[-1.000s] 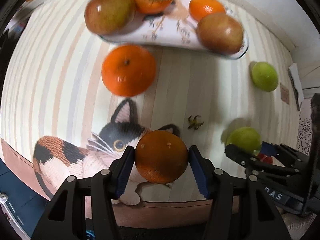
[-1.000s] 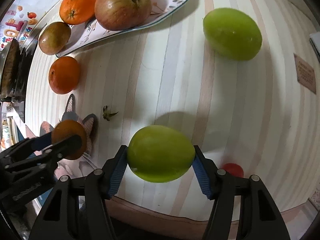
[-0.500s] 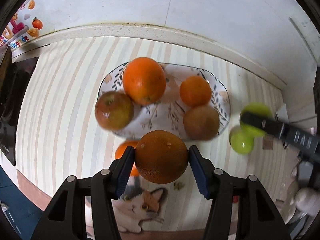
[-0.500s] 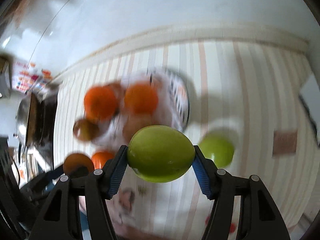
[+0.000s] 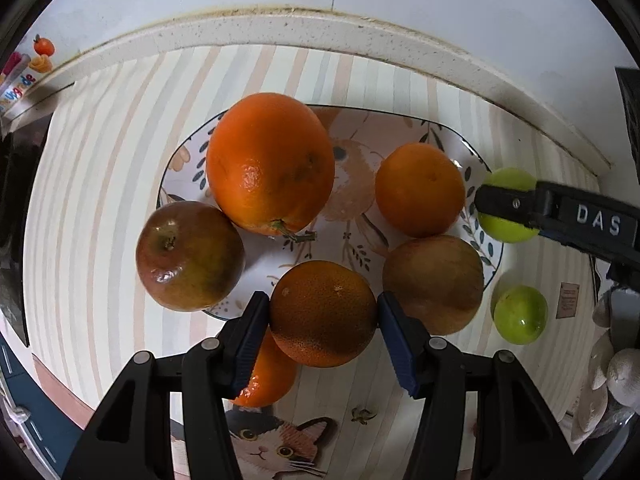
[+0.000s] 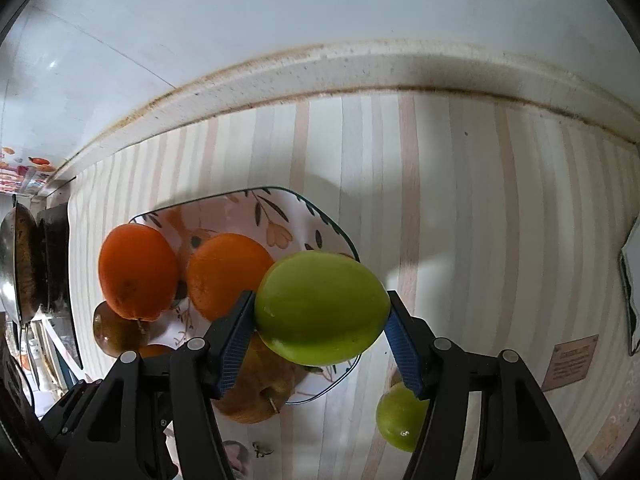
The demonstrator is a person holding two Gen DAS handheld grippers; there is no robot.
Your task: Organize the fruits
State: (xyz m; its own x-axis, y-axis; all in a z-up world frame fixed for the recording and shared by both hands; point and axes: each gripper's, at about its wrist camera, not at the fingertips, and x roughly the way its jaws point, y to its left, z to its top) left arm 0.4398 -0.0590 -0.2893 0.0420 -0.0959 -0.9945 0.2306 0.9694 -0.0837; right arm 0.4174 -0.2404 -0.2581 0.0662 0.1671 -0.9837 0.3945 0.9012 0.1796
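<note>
We hold a fruit in each gripper above a striped tablecloth [image 5: 100, 168]. Our left gripper [image 5: 322, 325] is closed on a dark, dimpled orange [image 5: 322, 313], round with no clear long axis, hanging over the near rim of a floral plate [image 5: 360, 128]. On the plate sit a large orange [image 5: 270, 163] with its stem toward us, a smaller orange [image 5: 420, 189] and two reddish-brown apples [image 5: 189, 255] [image 5: 434, 282]. Our right gripper [image 6: 320, 322] is clamped on a smooth green oval fruit [image 6: 322, 312], long axis crosswise between the blue pads [image 6: 233, 338], over the plate's right edge. Another green fruit [image 5: 520, 314] lies on the cloth beside the plate.
</note>
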